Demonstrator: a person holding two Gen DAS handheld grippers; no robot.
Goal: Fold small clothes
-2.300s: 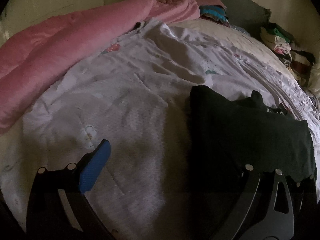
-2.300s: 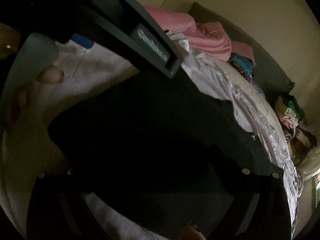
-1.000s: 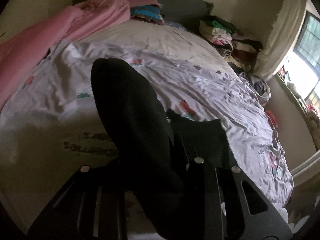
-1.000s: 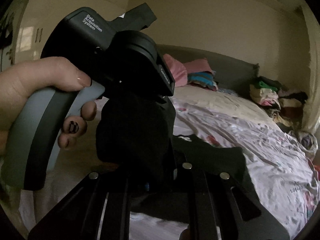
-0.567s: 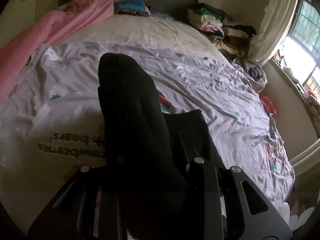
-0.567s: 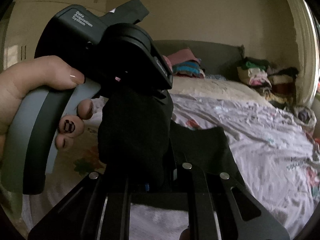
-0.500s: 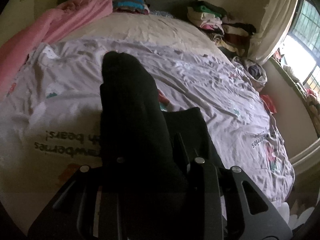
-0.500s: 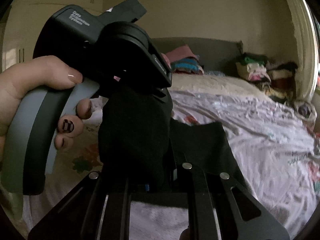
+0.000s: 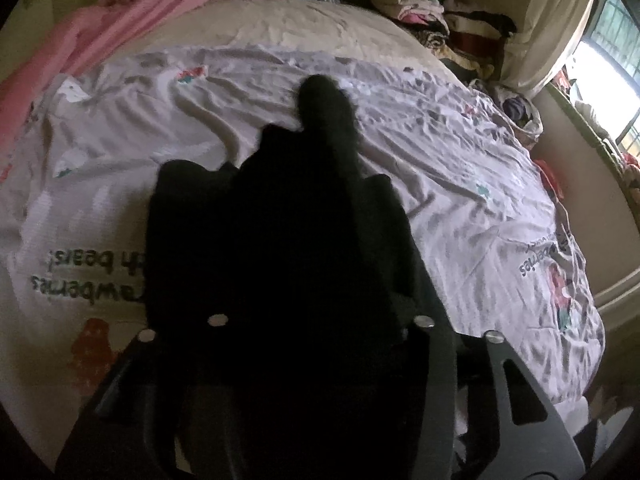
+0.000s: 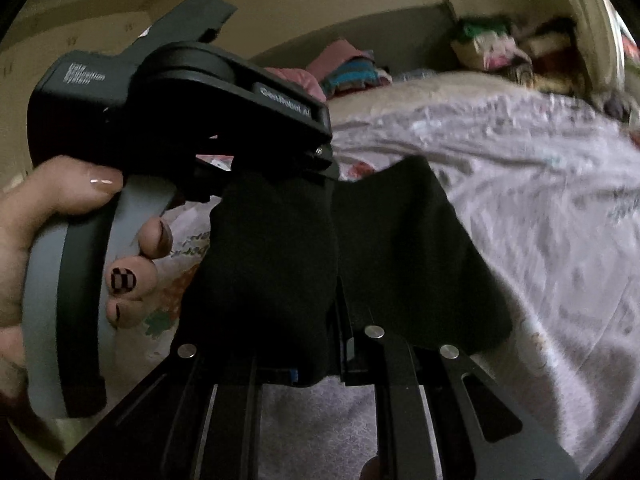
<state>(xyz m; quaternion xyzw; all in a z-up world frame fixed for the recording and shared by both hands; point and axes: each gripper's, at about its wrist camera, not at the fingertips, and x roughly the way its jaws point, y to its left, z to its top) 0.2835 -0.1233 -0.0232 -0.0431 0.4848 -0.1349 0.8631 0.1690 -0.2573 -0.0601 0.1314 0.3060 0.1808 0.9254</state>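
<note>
A small black garment (image 9: 280, 248) hangs bunched over my left gripper (image 9: 316, 320) and hides its fingers; the jaws stand apart under the cloth, so I cannot tell whether they grip it. In the right wrist view the same black garment (image 10: 280, 260) is pinched in my right gripper (image 10: 316, 344), whose jaws are closed on it. A second flap of it (image 10: 420, 260) drapes to the right. The left gripper's body (image 10: 180, 112) and the hand holding it are at the left, just above the cloth.
A white printed sheet (image 9: 460, 168) covers the bed. A pink quilt (image 9: 100, 28) lies at the far left. Piles of clothes (image 9: 432, 12) sit by the headboard and a window (image 9: 612, 52) is at the right.
The garment has spread wider over my left gripper, whose jaws now look further apart. Both grippers have tipped down towards the bed. My right gripper stays closed on the cloth.
</note>
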